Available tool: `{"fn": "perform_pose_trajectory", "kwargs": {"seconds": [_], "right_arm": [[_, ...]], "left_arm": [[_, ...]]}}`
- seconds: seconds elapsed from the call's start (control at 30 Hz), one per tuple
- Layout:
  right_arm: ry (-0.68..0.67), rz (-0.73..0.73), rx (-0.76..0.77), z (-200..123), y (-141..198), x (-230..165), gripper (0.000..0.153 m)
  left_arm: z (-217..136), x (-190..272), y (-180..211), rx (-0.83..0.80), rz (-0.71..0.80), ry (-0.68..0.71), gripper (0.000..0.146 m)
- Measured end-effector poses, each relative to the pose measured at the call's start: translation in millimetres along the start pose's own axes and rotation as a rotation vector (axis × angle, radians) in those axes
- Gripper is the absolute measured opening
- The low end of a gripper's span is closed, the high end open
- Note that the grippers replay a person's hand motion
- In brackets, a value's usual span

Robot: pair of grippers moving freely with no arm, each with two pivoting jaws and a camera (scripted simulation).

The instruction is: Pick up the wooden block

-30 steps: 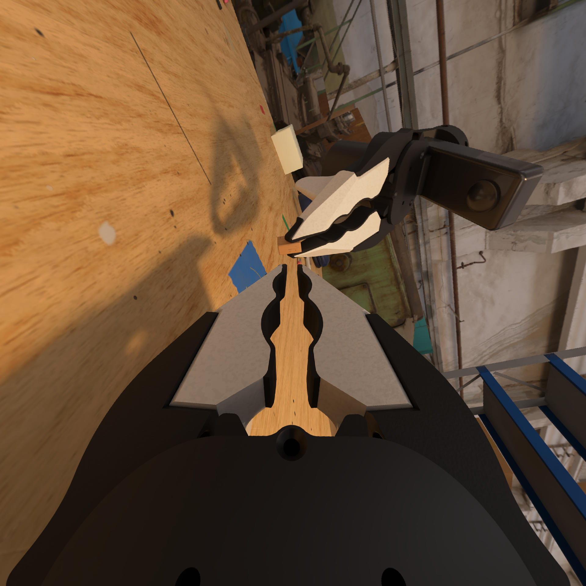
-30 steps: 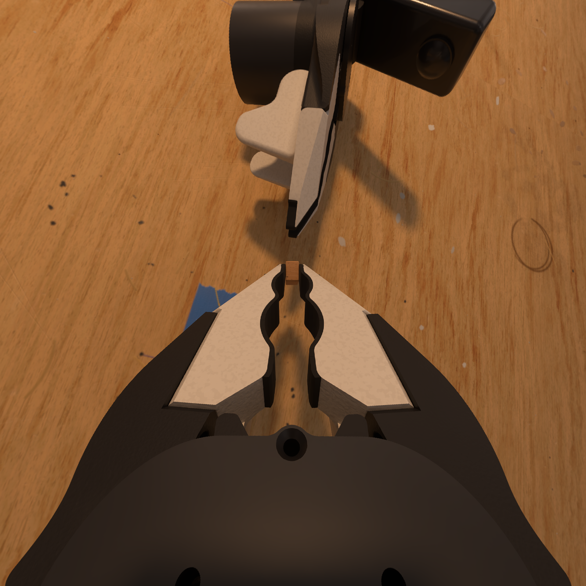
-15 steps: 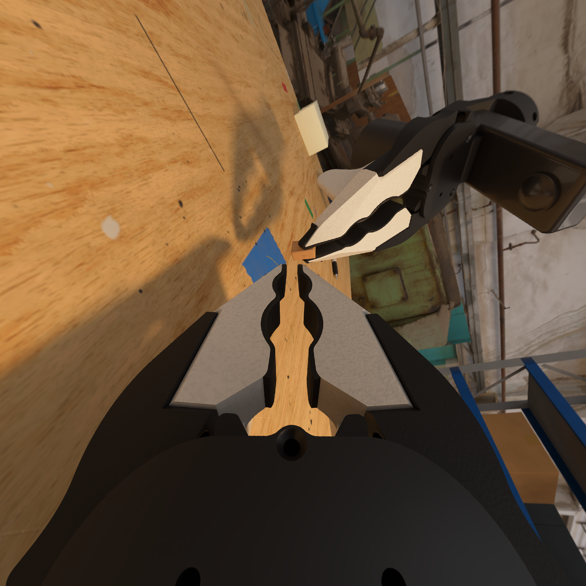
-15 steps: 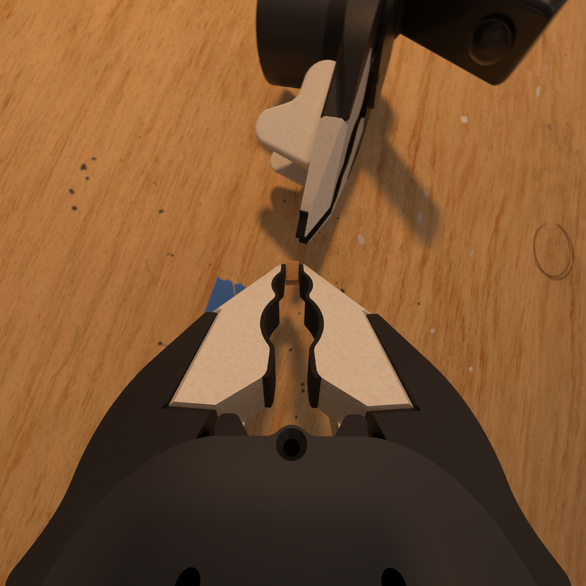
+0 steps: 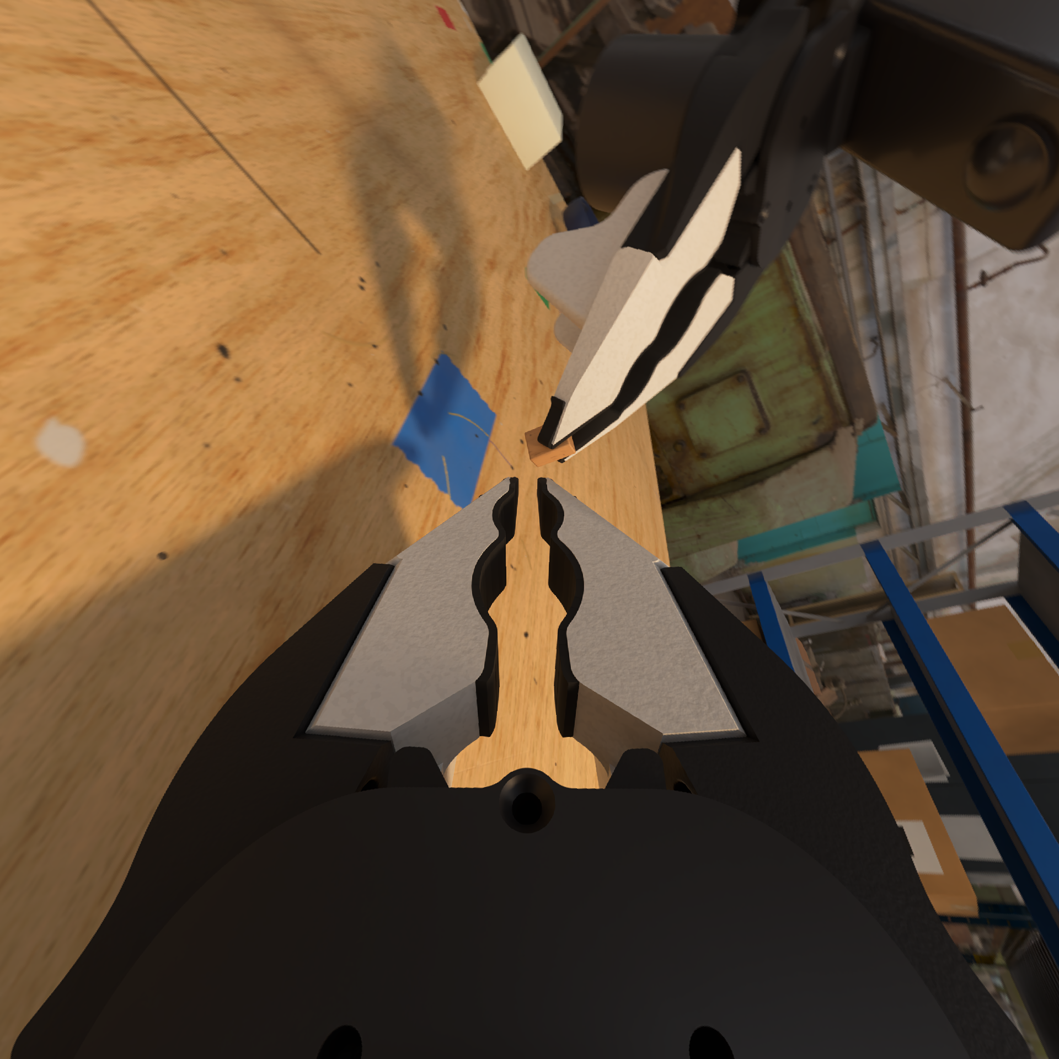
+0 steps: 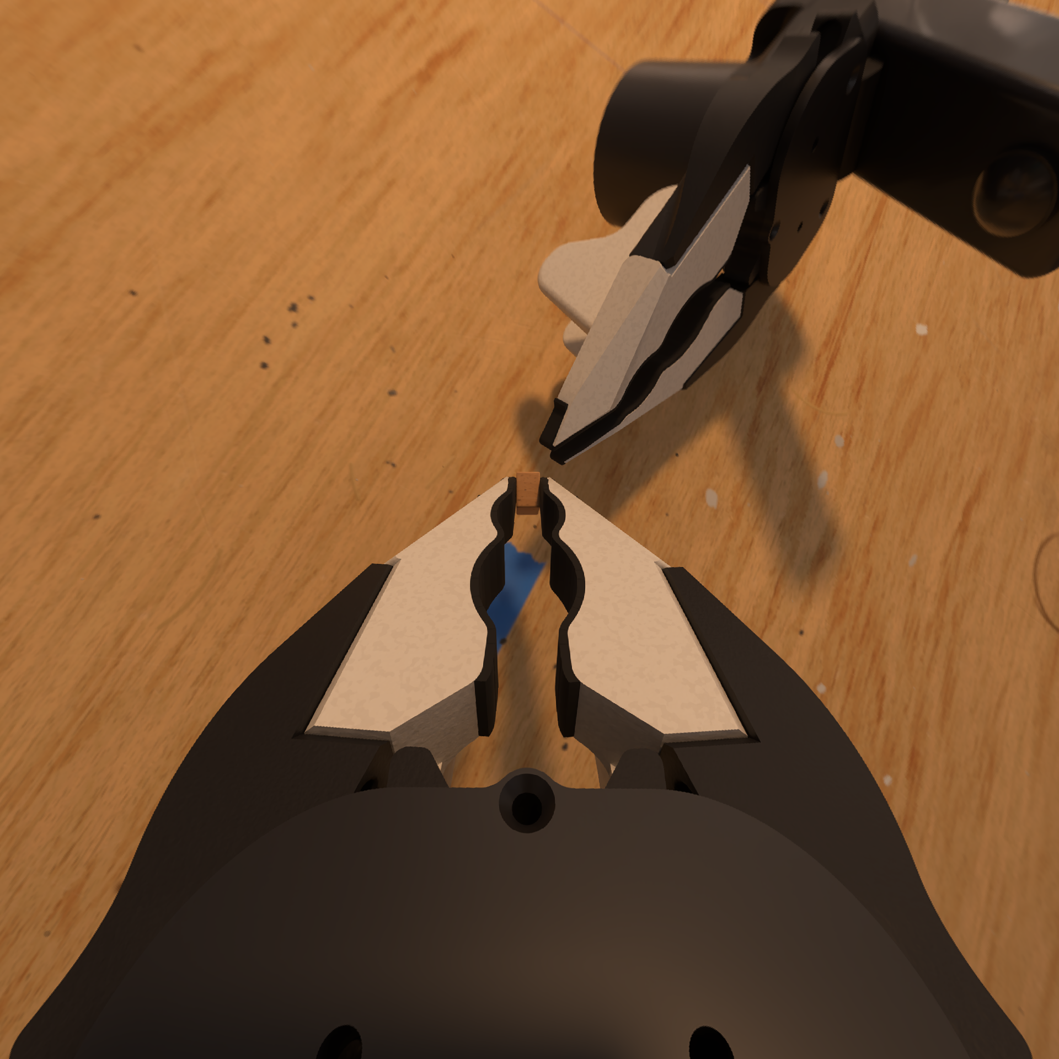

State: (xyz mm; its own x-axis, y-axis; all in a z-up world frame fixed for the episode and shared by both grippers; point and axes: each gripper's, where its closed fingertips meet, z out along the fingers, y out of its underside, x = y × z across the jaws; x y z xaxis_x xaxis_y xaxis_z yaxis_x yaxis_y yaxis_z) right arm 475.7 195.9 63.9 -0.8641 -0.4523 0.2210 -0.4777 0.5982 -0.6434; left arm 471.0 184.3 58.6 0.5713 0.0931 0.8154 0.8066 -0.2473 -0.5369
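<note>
The wooden block (image 6: 527,491) is a very small tan cuboid. My right gripper (image 6: 527,487) is shut on it at the fingertips and holds it above the wooden tabletop (image 6: 229,229). In the left wrist view the right gripper (image 5: 559,442) comes in from the upper right, with the block (image 5: 543,452) sticking out at its tips. My left gripper (image 5: 527,482) has its jaws nearly together with nothing between them, just short of the block. In the right wrist view the left gripper (image 6: 556,450) points down-left, its tips close beyond the block.
A blue tape patch (image 5: 447,427) lies on the table under the grippers and shows between the right fingers (image 6: 513,596). A cream block (image 5: 521,100) lies near the far table edge. Past the edge stand a green cabinet (image 5: 722,412) and blue-framed shelves (image 5: 945,716).
In the right wrist view the left gripper has swung to the right and turned. The right gripper, still holding the block, has shifted over the blue patch and looms larger in the left view.
</note>
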Motion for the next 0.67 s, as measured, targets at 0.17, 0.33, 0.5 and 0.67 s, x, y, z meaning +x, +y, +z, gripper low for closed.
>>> {"fn": "perform_pose_trajectory", "kwargs": {"seconds": [0.17, 0.33, 0.5, 0.67], "right_arm": [[-0.054, 0.009, 0.131, -7.5, -11.6, -8.4, 0.008], [-0.074, 0.010, 0.223, -13.1, -21.9, -15.9, 0.008], [-0.060, 0.016, 0.219, -12.1, -22.1, -16.1, 0.008], [-0.060, 0.015, 0.229, -11.6, -22.5, -15.2, 0.008]], "left_arm": [[1.4, 17.8, 3.6, -0.024, 0.057, 0.104, 0.006], [2.6, 32.5, 6.9, -0.038, 0.075, 0.205, 0.006], [4.2, 32.1, 7.4, -0.035, 0.057, 0.205, 0.006], [3.8, 32.3, 7.5, -0.032, 0.042, 0.218, 0.007]]}}
